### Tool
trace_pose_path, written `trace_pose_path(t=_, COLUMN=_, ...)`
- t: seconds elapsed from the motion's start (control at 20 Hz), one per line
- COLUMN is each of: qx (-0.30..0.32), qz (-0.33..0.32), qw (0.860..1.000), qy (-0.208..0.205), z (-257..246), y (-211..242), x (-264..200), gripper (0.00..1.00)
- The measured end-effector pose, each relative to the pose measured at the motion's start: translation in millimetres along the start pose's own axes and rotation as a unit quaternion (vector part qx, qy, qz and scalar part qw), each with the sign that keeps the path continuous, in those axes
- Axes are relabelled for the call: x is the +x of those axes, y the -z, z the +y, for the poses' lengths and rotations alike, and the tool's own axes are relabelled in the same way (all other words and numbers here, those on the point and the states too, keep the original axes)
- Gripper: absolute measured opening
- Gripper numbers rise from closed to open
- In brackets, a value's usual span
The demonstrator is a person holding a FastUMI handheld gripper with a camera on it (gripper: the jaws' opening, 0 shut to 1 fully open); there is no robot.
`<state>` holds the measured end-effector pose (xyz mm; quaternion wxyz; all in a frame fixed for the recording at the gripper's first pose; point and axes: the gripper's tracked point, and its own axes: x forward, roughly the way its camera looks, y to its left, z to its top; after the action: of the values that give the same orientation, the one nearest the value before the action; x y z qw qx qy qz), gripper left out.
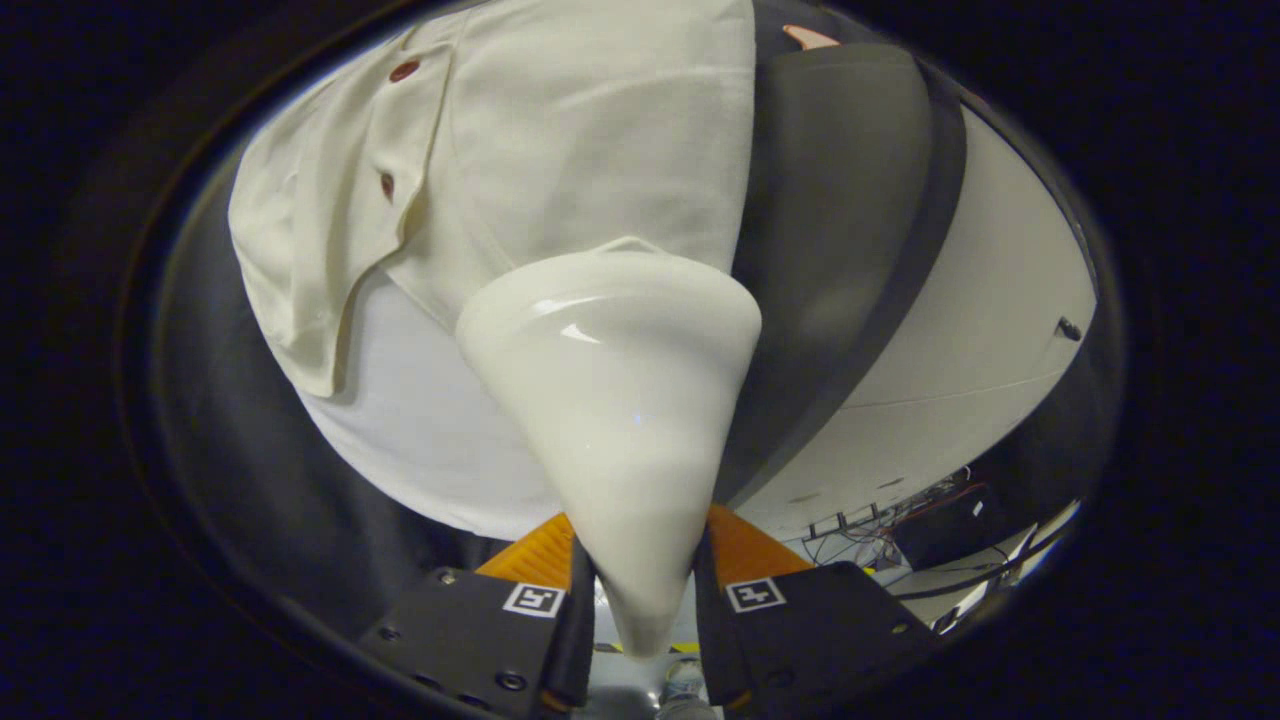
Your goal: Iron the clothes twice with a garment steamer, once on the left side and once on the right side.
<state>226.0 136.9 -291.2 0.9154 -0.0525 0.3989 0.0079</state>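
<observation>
The hand-held gripper (640, 590) is closed around the narrow handle end of a glossy cream-white plastic garment steamer (615, 400), one finger pressing on each side. Gripping it at the thin end appears to leave the broad, flared steam head free to face the cloth, pointed forward along the fingers. The steamer rises from between the fingers and widens beyond them, its head meeting or lying very close to a cream-coloured buttoned fabric shirt (560, 150); whether it actually touches cannot be told. The shirt hangs beyond the fingers, spread flat, presumably so the steam head can travel along it. Its placket with dark red buttons (404, 70) sits off to the left of the steamer head, so the head looks to be working the panel right of the placket. Further right of the shirt lies dark grey cloth (850, 200).
</observation>
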Motion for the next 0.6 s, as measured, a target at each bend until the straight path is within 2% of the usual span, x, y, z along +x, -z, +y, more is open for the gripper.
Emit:
trace_pose_path(t=0.2, qx=-0.003, qz=0.004, qw=1.0, qy=0.012, z=-3.4, y=18.6, x=-1.8, gripper=0.44)
trace_pose_path(t=0.6, qx=0.029, qz=-0.01, qw=0.999, qy=0.024, z=-13.5, y=42.4, x=-54.2, gripper=0.44)
